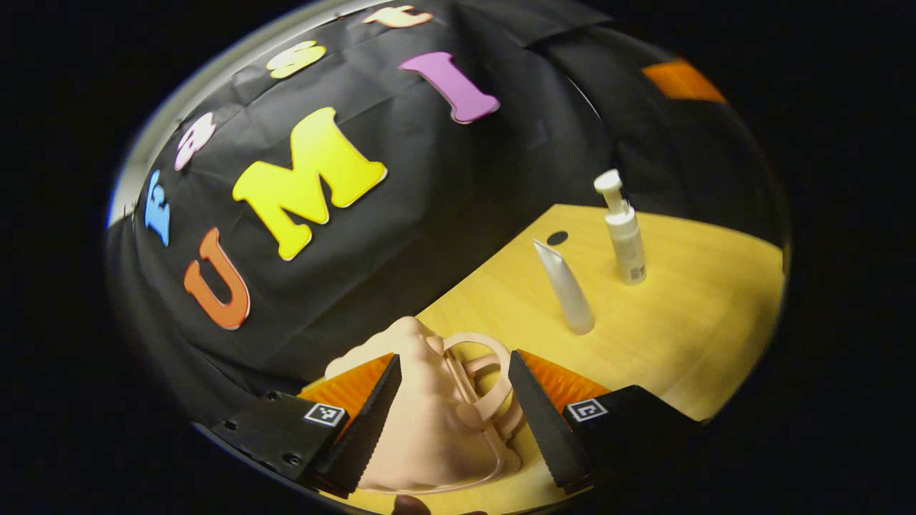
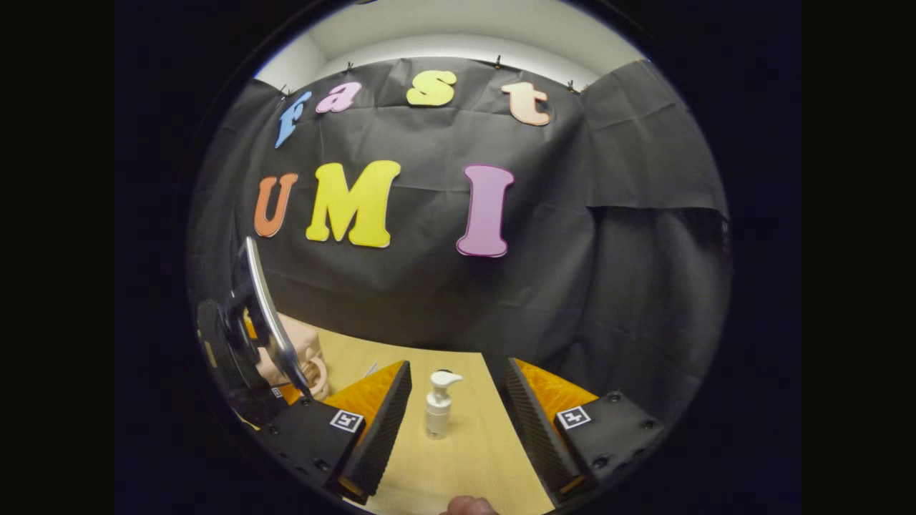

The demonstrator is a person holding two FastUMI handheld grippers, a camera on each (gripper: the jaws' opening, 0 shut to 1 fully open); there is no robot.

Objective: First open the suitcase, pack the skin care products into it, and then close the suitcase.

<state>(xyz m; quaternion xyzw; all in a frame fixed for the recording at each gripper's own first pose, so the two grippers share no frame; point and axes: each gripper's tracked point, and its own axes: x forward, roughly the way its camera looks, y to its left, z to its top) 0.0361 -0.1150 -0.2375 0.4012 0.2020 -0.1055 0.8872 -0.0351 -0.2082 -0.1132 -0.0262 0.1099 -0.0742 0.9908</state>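
Observation:
A small pink suitcase (image 1: 429, 422) sits on the yellow wooden table (image 1: 701, 307), with its loop handle (image 1: 472, 336) on the side away from the camera. My left gripper (image 1: 454, 372) is open, one finger on each side of the case at the handle. An upright grey tube (image 1: 567, 290) and a white pump bottle (image 1: 624, 232) stand farther off to the right. In the right gripper view, my right gripper (image 2: 458, 368) is open above the table, with the pump bottle (image 2: 438, 404) ahead between its fingers and untouched. The suitcase (image 2: 304, 350) shows partly behind the left gripper's body (image 2: 243, 343).
The black cloth wall runs close behind the table's far edge. A small dark spot (image 1: 557, 237) marks the tabletop near the tube. Bare wood (image 2: 472, 458) stretches in front of the pump bottle.

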